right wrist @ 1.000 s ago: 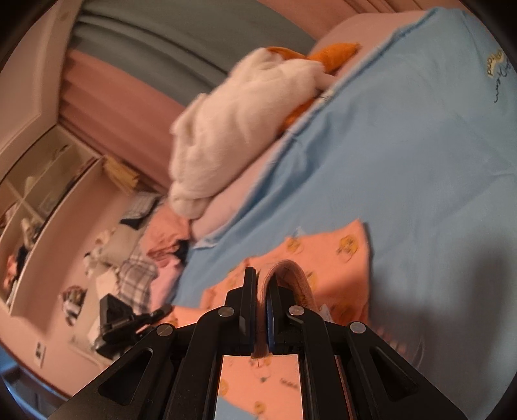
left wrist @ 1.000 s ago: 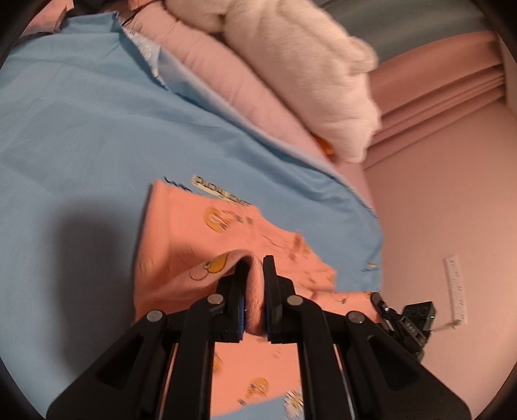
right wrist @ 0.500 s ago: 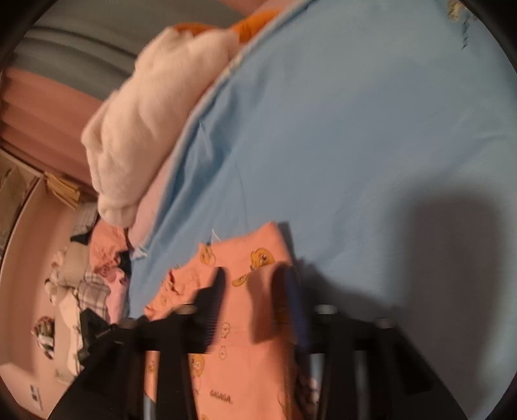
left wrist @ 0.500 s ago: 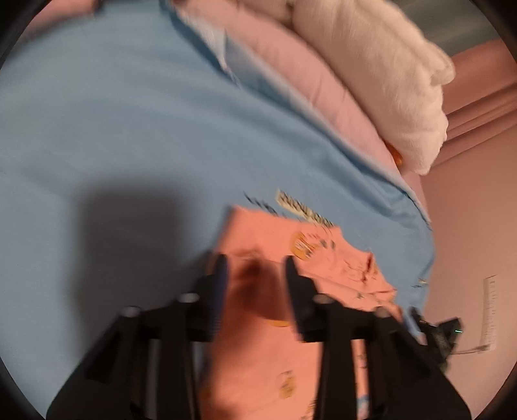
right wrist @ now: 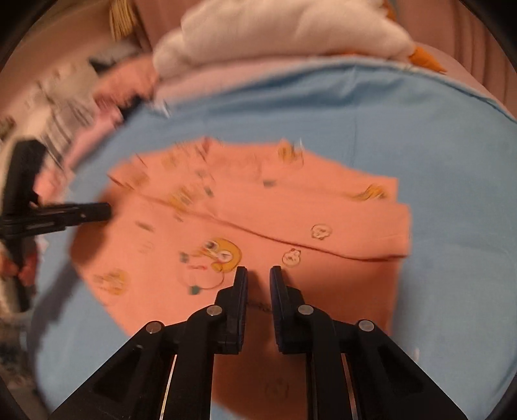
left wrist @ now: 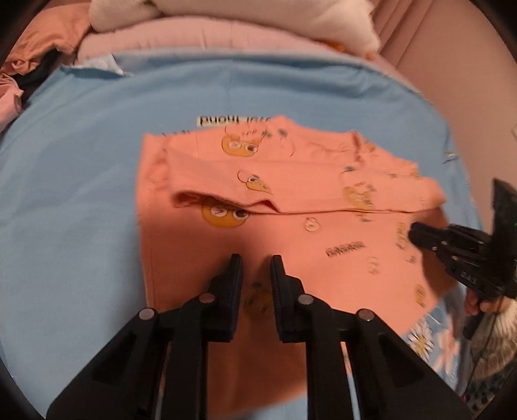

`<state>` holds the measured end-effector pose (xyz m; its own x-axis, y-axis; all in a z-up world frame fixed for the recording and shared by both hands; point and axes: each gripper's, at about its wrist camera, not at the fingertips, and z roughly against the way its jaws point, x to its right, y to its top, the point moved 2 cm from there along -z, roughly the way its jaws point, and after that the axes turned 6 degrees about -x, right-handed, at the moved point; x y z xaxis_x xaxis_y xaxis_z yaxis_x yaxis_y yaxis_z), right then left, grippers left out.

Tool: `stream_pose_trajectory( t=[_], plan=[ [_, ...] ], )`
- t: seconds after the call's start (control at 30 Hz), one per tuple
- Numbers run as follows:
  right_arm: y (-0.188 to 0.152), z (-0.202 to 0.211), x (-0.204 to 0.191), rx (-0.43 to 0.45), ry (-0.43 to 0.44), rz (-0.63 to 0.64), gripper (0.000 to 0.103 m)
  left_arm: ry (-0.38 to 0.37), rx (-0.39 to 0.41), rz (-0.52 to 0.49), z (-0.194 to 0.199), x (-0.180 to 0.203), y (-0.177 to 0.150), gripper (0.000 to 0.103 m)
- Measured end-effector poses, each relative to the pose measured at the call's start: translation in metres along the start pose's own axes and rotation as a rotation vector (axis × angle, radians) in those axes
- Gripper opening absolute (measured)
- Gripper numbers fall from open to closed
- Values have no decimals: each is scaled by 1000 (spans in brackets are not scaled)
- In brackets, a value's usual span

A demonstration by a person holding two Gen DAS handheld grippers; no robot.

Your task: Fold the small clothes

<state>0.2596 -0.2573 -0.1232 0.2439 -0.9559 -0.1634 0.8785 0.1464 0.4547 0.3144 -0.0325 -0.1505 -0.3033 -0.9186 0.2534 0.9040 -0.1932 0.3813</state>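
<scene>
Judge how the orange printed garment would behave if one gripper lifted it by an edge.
The orange garment lies thin and creased on the blue sheet, so it would likely droop limply. Its loosely folded top flap would probably fall open. It looks light.

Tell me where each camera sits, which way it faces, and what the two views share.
Left wrist: on the left gripper, angled down at the orange garment; its own jaws closing, empty; right gripper enters from the right.
Right wrist: on the right gripper, angled down at the orange garment; its own jaws closing, empty; left gripper enters from the left.
Shared: garment, blue sheet, white blanket.
</scene>
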Motion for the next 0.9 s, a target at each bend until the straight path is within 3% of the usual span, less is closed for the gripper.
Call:
stream_pose_trajectory(
  t=[0.17, 0.27, 0.37, 0.47, 0.63, 0.73, 0.8, 0.9],
  plan=[
    [45, -8, 11, 73, -96, -7, 15, 7, 104, 80, -9, -10, 49, 17],
    [81, -15, 33, 97, -149, -80, 15, 18, 149, 180, -8, -25, 83, 15],
    [94, -6, 45, 158, -167, -138, 15, -14, 194, 275, 5, -43, 97, 14],
    [86, 9, 38, 192, -148, -123, 15, -14, 204, 238, 21, -49, 85, 14],
    [55, 21, 17, 166, -102, -35, 15, 13, 158, 92, 27, -41, 35, 14],
    [38, 16, 13, 128, -114, -7, 15, 88, 139, 4, 15, -23, 15, 14],
    [29, 3, 23, 73, -147, -21, 15, 115, 124, 3, 9, -31, 5, 19],
    [23, -1, 38, 72, -131, -57, 15, 68, 133, 60, 16, -52, -3, 21]
  ],
)
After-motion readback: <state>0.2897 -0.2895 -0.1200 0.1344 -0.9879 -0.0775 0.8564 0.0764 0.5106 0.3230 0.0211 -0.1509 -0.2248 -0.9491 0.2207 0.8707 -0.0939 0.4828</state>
